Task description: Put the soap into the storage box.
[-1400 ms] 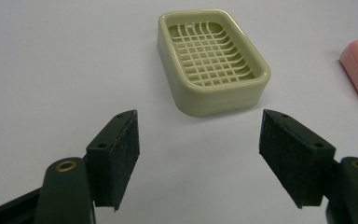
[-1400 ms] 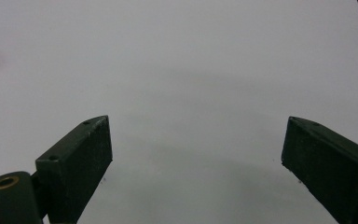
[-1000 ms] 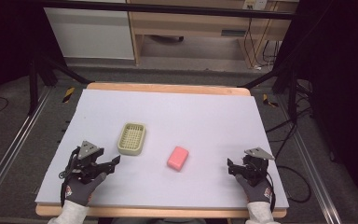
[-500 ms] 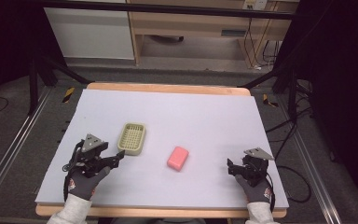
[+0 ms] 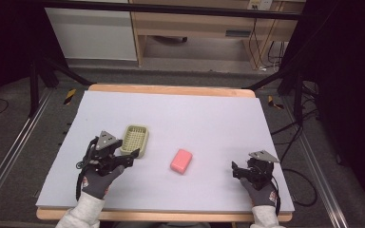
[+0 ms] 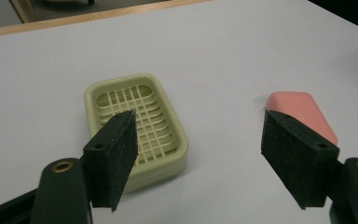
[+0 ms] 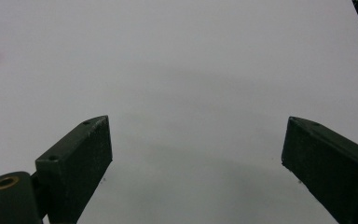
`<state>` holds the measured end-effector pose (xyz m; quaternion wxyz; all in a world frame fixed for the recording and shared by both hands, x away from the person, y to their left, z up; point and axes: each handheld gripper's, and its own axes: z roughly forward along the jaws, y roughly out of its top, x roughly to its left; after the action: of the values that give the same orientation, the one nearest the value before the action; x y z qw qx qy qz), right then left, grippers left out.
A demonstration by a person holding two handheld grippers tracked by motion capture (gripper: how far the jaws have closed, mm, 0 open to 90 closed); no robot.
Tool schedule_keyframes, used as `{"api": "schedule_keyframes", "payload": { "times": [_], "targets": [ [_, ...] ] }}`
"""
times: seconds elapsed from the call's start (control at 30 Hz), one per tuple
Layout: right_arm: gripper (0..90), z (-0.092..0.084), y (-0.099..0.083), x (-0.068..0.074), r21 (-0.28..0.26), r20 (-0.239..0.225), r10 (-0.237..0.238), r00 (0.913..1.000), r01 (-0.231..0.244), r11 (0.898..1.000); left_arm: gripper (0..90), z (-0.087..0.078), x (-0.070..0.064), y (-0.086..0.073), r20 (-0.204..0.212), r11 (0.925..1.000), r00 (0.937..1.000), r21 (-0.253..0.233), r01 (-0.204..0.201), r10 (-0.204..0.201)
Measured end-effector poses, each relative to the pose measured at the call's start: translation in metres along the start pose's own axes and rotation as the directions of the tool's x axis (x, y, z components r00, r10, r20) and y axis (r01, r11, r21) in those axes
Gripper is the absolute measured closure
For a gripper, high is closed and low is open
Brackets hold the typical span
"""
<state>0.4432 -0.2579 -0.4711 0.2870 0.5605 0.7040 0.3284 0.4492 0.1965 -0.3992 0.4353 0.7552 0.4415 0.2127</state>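
**Inspector A:** We find the left tool [image 5: 123,159] just short of the pale green slotted plastic soap dish [image 5: 135,140], its jaws spread with nothing between them. They have just been opening wider. In the left gripper view one pad [image 6: 114,156] overlaps the near rim of the dish [image 6: 135,126]; we cannot tell whether it touches.

**Inspector B:** Agreed. The pink rounded bar of soap [image 5: 181,160] lies flat on the lavender tabletop [image 5: 209,118], off to the right of the left tool and well apart from the dish. The right tool [image 5: 237,171] sits at the near right of the tabletop, jaws [image 7: 200,177] likewise spread and empty, with bare surface ahead.

**Inspector A:** We judge the step in hand to be the approach to the dish. To do it well, we recommend centring the jaws across the dish's short side, so that both pads meet the rim walls squarely.

**Inspector B:** We add: come down low enough to catch the wall below the lip, close slowly, and keep the dish level. A pad landing on the grid floor instead could tip or skid the light dish across the smooth tabletop.
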Motion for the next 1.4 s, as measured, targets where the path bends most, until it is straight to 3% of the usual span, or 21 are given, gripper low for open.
{"api": "schedule_keyframes", "payload": {
  "times": [0.63,1.4],
  "targets": [
    [8.8,-0.001,0.000,0.001,-0.001,0.003,0.001,1.0000,-0.001,1.000,25.9,0.016,-0.018,0.009,0.031,0.9992,0.9989,0.022,-0.035,0.034],
    [8.6,-0.001,0.000,0.000,-0.001,0.002,0.002,1.0000,-0.002,1.000,25.1,0.039,-0.048,0.020,0.082,0.9936,0.9921,0.055,-0.099,0.095]
  ]
}}
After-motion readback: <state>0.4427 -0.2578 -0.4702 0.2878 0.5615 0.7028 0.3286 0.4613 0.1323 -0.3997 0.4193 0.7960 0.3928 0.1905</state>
